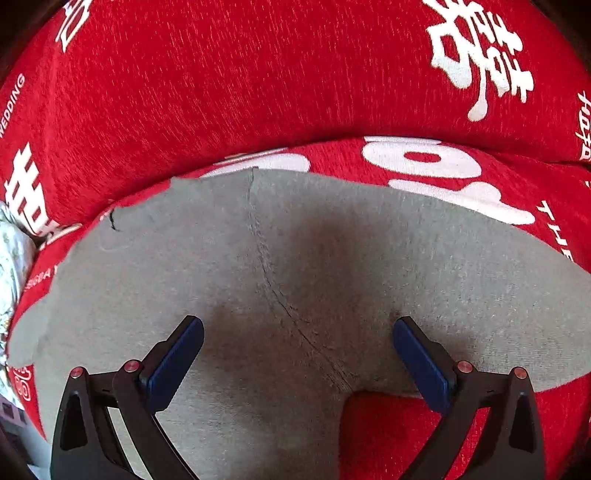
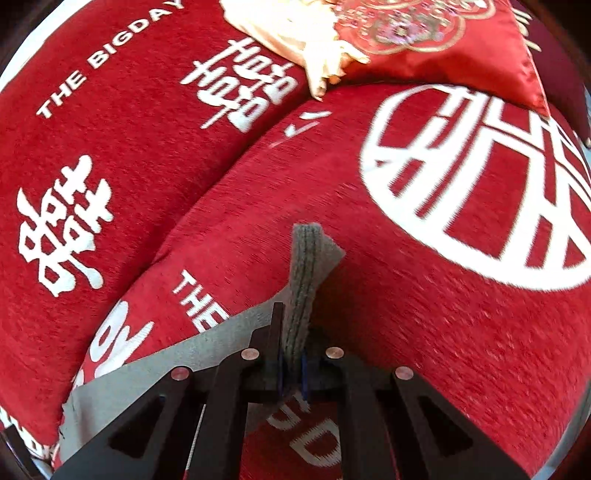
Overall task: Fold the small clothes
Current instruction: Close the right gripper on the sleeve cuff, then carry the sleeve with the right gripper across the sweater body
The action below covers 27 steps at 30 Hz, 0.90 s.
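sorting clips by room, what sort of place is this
Probably a home bed or sofa dressed for a wedding: red plush cover printed with double-happiness characters, an embroidered red satin cushion, and a small grey garment spread on it.

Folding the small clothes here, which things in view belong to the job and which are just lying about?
Job:
- grey garment
- left tongs, open above it
- right tongs, shut on its edge

Lying about:
- red printed cover
- embroidered red cushion
- cream cloth

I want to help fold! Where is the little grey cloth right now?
The grey cloth lies spread on the red cushion, beneath the open left claw. In the right wrist view, the shut right claw pinches one edge.
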Tool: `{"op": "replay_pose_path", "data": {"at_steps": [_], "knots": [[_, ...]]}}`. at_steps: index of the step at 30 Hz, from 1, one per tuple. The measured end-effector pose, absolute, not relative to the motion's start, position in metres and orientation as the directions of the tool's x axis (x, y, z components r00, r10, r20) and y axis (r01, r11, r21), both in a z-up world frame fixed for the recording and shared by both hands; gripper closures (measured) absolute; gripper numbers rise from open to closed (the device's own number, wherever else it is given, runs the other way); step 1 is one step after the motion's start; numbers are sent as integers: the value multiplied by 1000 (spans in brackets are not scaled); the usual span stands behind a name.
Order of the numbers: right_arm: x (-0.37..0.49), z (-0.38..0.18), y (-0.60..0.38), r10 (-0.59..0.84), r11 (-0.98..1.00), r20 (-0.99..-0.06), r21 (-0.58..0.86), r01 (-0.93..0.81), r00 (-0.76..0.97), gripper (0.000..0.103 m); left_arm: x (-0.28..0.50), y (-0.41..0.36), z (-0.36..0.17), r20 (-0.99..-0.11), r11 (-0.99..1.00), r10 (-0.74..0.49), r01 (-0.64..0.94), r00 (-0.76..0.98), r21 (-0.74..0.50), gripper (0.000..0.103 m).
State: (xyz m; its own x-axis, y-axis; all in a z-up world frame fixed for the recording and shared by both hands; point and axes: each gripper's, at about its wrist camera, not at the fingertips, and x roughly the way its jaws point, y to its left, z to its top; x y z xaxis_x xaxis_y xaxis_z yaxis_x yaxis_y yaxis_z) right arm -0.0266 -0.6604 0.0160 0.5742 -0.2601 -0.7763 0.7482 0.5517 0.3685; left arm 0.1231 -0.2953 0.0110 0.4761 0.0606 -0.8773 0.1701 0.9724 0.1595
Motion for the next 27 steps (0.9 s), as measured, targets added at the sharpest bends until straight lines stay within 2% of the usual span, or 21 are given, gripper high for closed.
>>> {"op": "replay_pose_path", "data": {"at_steps": [3,6,9,11,13,14,15,17,19,23,27], "knots": [[-27,4,-665,-221,540,-794,383,749,566,96,124,-296,12,-877,972,54,177,477,156,0],[-33,-7,-679,-170,472,-769,486,736,617,93,124,-296,12,-876,970,49,187,479,156,0],[-33,-6,-682,-131,456,-743,542,706,656,75,125,-294,12,-880,972,39,186,474,143,0],[-32,-5,-681,-113,456,-710,584,671,695,51,125,-294,11,-879,972,34,187,475,139,0],[-27,-1,-677,-118,478,-705,577,662,699,47,125,-294,11,-878,972,33,188,477,139,0],[-22,1,-674,-135,506,-716,544,670,684,69,126,-293,11,-878,972,33,188,477,138,0],[-16,3,-671,-159,538,-737,494,683,657,98,126,-293,11,-878,972,33,188,477,138,0],[-9,2,-668,-198,569,-772,410,712,603,97,126,-293,12,-878,972,32,188,477,138,0],[-13,4,-670,-229,563,-772,391,728,593,97,126,-292,13,-878,973,32,188,477,137,0],[-24,28,-669,-330,560,-729,360,746,600,97,129,-284,10,-880,975,49,169,472,145,0],[-21,43,-658,-370,579,-703,335,743,607,97,128,-280,17,-889,972,31,195,457,134,0]]}}
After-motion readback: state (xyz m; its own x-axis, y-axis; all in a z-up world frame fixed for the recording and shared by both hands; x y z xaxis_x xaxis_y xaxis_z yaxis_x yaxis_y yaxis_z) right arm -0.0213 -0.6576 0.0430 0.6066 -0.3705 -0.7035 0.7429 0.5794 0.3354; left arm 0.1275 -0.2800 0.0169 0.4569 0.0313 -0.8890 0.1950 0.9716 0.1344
